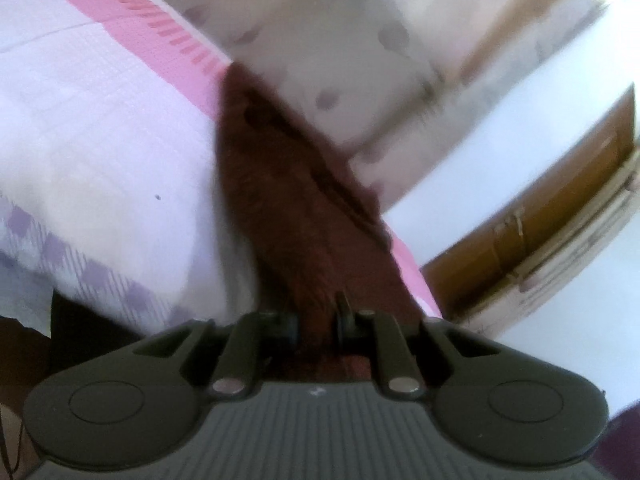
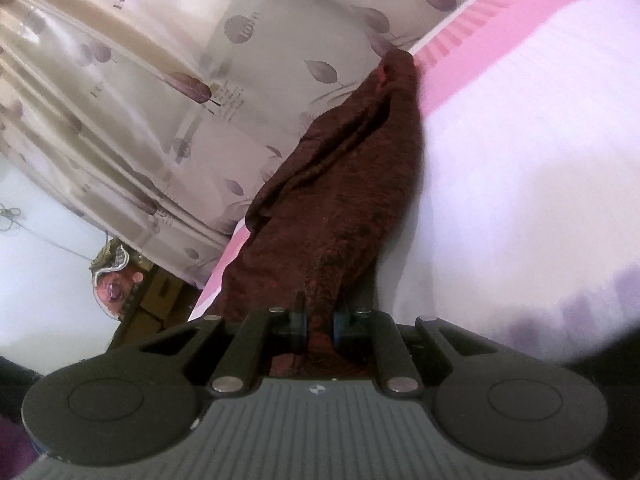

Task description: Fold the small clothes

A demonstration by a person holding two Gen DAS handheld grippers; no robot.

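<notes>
Left wrist view: left gripper (image 1: pixel 318 322) has its jaws drawn in tight, pinching a bunched edge of the dark maroon cloth (image 1: pixel 288 200). Cloth runs away from the jaws as a narrow, stretched band, far end reaching the pink border (image 1: pixel 120 4) of the bed sheet (image 1: pixel 100 128). Picture is motion-blurred; fabric texture looks like towelling, a fold or seam showing along the band's right side. Sheet is pale lilac-white with a checked purple strip at the near left. To the right of the cloth, a pale curtain (image 1: pixel 340 40) with purple leaf print, then a brown wooden cupboard (image 1: pixel 560 220) at the far right.

Right wrist view: right gripper (image 2: pixel 320 326) likewise has its jaws closed on a gathered edge of the same maroon cloth (image 2: pixel 340 184). Fabric fills the gap between the pads. Cloth stretches away toward the far pink border (image 2: pixel 480 28), lying along the edge of the bed sheet (image 2: pixel 520 140), with a long fold down its left side and a small red patch near the far tip. Curtain (image 2: pixel 180 80) hangs left of the cloth. A patterned bundle (image 2: pixel 116 276) sits low at the left, contents unclear.

Cloth is held at two ends, one per gripper, pulled taut over the bed edge.
</notes>
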